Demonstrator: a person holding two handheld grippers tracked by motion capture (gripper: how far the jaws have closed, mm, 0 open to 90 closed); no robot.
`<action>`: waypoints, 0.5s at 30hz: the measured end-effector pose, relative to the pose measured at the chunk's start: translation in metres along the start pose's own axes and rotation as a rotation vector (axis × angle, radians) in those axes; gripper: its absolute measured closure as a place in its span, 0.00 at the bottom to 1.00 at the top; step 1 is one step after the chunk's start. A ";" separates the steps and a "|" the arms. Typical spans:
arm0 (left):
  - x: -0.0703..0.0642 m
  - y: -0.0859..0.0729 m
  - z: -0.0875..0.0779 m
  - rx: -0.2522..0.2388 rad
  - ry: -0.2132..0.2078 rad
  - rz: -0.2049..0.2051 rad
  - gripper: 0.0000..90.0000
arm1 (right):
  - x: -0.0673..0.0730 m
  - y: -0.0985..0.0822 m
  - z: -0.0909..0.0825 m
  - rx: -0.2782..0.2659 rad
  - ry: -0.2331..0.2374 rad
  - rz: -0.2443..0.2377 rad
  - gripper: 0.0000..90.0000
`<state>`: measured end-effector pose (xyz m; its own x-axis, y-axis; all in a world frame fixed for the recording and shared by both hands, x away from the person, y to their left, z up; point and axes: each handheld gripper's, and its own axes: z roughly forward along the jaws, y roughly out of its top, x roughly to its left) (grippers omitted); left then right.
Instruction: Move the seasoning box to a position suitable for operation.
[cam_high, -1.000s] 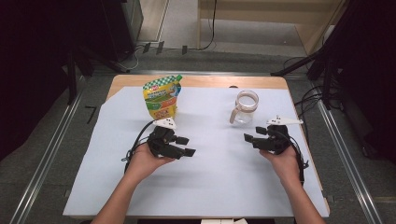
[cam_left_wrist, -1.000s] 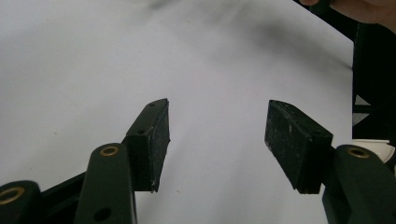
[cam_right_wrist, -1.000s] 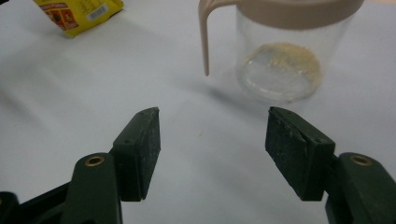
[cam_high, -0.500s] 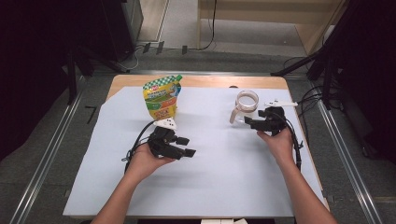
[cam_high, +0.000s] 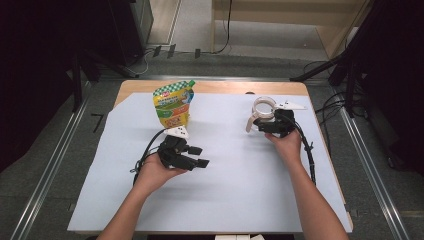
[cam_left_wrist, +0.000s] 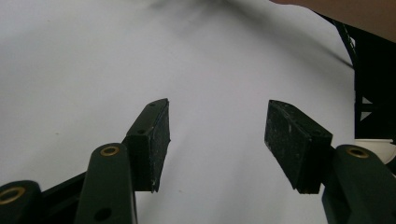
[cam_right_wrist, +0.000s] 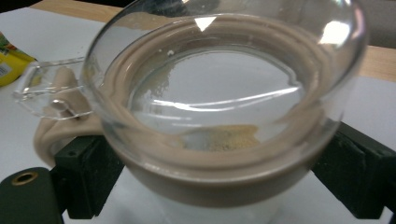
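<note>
Glass is what I am after here: a small clear jar (cam_high: 263, 114) with a tan band and a flip lid, standing on the white sheet near the far right of the table (cam_high: 220, 200).

From the high view, I have my right gripper (cam_high: 264, 125) right up at the jar, one jaw on each side of it. Its jaws have just been opening wider, with the jar between them. My left gripper (cam_high: 197, 156) waits over the sheet, well apart from the jar. A yellow and green snack pouch (cam_high: 174, 105) stands upright just past it. I think the job has only begun: the jar is reached, but not lifted or opened yet.

From the left gripper view, my left jaws stand apart with nothing between them, just white sheet below.

From the right gripper view, the jar sits between my jaws. I cannot tell if the pads press it yet. Its clear lid (cam_right_wrist: 224, 74) looks shut. Inside I see a little pale brown powder (cam_right_wrist: 224, 138) at the bottom; the jar is mostly empty.
</note>
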<state>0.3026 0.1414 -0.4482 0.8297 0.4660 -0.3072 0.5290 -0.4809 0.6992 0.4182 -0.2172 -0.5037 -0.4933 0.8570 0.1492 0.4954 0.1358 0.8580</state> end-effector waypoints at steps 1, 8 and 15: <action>0.000 0.000 -0.001 -0.007 -0.003 0.006 0.46 | 0.000 0.000 0.002 -0.005 0.001 -0.003 0.11; 0.000 0.000 -0.002 -0.012 0.000 0.005 0.47 | 0.005 -0.003 0.017 -0.044 -0.041 0.009 0.11; 0.001 0.000 -0.002 -0.006 0.004 -0.010 0.46 | 0.008 0.000 0.018 -0.039 -0.066 0.016 0.12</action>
<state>0.3033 0.1435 -0.4475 0.8239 0.4733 -0.3117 0.5359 -0.4720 0.7000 0.4272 -0.2011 -0.5113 -0.4371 0.8897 0.1315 0.4740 0.1037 0.8744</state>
